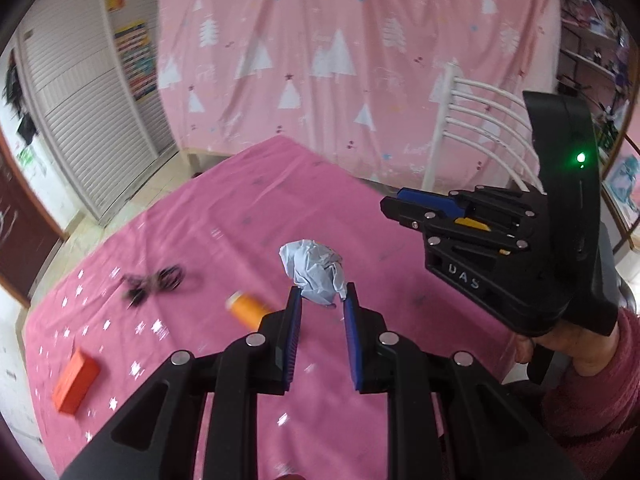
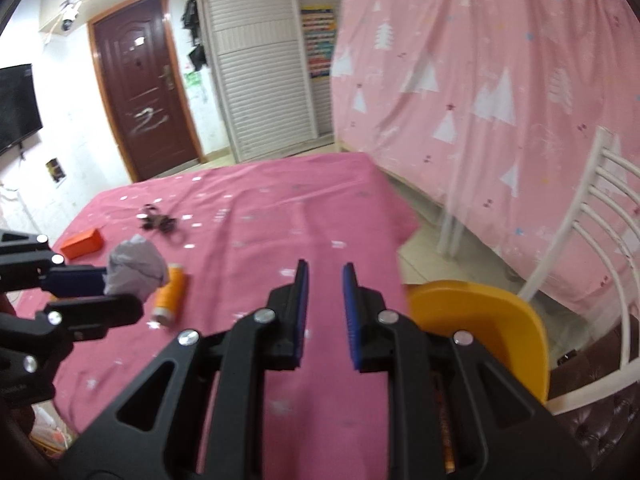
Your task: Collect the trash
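Note:
A crumpled pale grey paper ball (image 1: 314, 274) sits between the blue pads of my left gripper (image 1: 321, 294), which is shut on it and holds it above the pink tablecloth (image 1: 224, 216). The same ball (image 2: 134, 268) shows at the left gripper's tips in the right wrist view. My right gripper (image 2: 325, 274) is open and empty above the table's right part; it also shows in the left wrist view (image 1: 394, 206). A yellow bin (image 2: 480, 328) stands just right of the table edge, under the right gripper's right finger.
On the cloth lie an orange thread spool (image 2: 170, 294), an orange box (image 2: 82, 243) and a tangle of black cord (image 2: 158, 220). A white metal chair (image 2: 592, 216) stands right of the table. A pink sheet (image 2: 480, 60) hangs behind.

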Available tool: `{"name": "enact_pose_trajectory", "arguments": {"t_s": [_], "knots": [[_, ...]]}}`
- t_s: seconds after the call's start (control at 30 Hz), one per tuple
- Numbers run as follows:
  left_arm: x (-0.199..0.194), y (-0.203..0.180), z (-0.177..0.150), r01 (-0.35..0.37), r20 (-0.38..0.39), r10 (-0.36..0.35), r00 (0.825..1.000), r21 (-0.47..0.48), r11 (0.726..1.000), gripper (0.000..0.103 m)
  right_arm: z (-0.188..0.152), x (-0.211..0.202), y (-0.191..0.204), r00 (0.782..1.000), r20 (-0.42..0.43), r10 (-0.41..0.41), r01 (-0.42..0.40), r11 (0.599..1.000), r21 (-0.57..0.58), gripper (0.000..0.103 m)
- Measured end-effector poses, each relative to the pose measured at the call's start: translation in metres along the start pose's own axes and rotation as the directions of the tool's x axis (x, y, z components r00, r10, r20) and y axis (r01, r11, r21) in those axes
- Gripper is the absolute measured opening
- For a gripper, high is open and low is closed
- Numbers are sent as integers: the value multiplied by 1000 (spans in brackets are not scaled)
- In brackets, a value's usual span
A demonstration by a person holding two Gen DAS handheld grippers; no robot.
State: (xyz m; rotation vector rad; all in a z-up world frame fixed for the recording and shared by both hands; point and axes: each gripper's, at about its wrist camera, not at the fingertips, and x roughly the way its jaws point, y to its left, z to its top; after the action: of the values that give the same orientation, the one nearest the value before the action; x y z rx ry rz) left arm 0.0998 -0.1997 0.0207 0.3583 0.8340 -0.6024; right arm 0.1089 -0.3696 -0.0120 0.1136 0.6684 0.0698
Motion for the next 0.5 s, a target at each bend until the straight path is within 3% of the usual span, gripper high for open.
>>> {"name": "enact_pose_trajectory", "arguments": {"t_s": [0.3, 0.5], "knots": [[31, -58, 44, 62, -20, -60, 998, 97, 993, 15, -14, 1, -63, 992, -16, -128, 128, 989, 73, 16], [56, -91, 73, 93, -47, -88, 995, 123, 988, 15, -25, 2, -109, 987, -36, -154, 158, 972, 173, 16]]}}
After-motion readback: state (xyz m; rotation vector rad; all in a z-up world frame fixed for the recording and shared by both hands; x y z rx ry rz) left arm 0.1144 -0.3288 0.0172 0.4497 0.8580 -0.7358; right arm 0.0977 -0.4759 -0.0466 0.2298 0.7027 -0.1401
